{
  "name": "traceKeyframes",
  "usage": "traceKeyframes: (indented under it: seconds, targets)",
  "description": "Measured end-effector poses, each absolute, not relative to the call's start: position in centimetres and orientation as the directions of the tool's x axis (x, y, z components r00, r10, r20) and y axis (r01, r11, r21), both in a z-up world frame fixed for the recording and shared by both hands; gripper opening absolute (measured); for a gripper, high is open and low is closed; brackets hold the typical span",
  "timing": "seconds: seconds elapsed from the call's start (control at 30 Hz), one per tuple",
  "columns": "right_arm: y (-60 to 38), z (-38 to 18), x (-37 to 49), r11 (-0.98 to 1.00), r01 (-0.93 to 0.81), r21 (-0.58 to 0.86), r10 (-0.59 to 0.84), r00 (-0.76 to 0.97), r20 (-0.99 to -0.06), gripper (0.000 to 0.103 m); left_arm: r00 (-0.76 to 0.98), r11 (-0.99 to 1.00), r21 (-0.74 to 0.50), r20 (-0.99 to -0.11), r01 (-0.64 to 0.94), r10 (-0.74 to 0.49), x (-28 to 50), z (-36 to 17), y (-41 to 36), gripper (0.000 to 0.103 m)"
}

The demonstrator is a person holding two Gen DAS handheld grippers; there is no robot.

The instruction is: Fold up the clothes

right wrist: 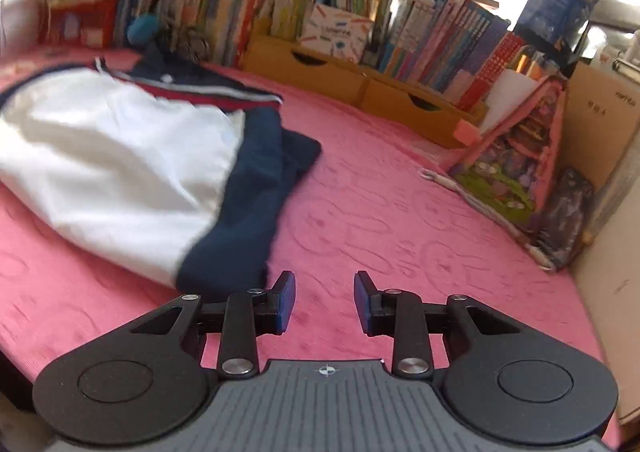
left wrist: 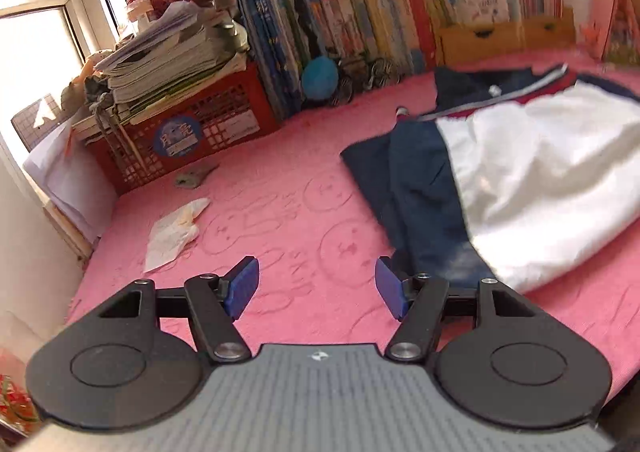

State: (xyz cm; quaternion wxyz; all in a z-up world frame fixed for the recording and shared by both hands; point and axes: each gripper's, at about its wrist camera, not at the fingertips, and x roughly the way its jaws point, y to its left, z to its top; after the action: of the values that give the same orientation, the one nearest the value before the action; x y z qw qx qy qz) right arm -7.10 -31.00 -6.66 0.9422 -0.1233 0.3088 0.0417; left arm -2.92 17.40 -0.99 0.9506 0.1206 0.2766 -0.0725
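A white and navy jacket (left wrist: 532, 180) with a red stripe lies on the pink mat (left wrist: 288, 204), its navy sleeve folded along its left side. It also shows in the right wrist view (right wrist: 120, 164), with a navy sleeve folded along its right side. My left gripper (left wrist: 316, 284) is open and empty, hovering over the mat just left of the jacket's near edge. My right gripper (right wrist: 325, 300) is open and empty, over the mat just right of the jacket's near navy corner.
A red crate (left wrist: 192, 124) stacked with papers stands at the back left, with a crumpled tissue (left wrist: 172, 232) near it. Rows of books (left wrist: 360, 20) and wooden drawers (right wrist: 360, 80) line the back. A picture box (right wrist: 516, 172) and a cardboard box stand at the right.
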Motion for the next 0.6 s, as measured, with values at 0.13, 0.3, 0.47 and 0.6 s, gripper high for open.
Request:
traceKeyframes:
  seconds: [0.13,0.3,0.47,0.6]
  targets:
    - [-23.5,-5.5,-5.7,0.927,-0.357,-0.114,0.237,0.795,-0.558,0.031,0.809,0.893,0.088,-0.468,0.442,-0.354,-2.5,-0.2,11.1,0.07]
    - [-14.4,-6.7,-2.7,0.852,-0.497,-0.165,0.331,0.754,-0.567,0.03,0.719,0.778,0.174,-0.542,0.603,-0.436,1.5,-4.2,2.9,0.069]
    - [-13.3,-8.6,4.0,0.935,-0.336,-0.114,0.205,0.773,-0.6,0.03,0.741,0.823,0.227,-0.6,0.52,-0.302,8.1,-7.8,-0.8,0.066]
    - [-15.8,-8.2,5.1,0.99,-0.138,0.036,0.135,0.816,-0.562,0.031,0.811,0.919,0.239,-0.57,0.314,-0.129,12.3,-7.4,-0.2,0.066]
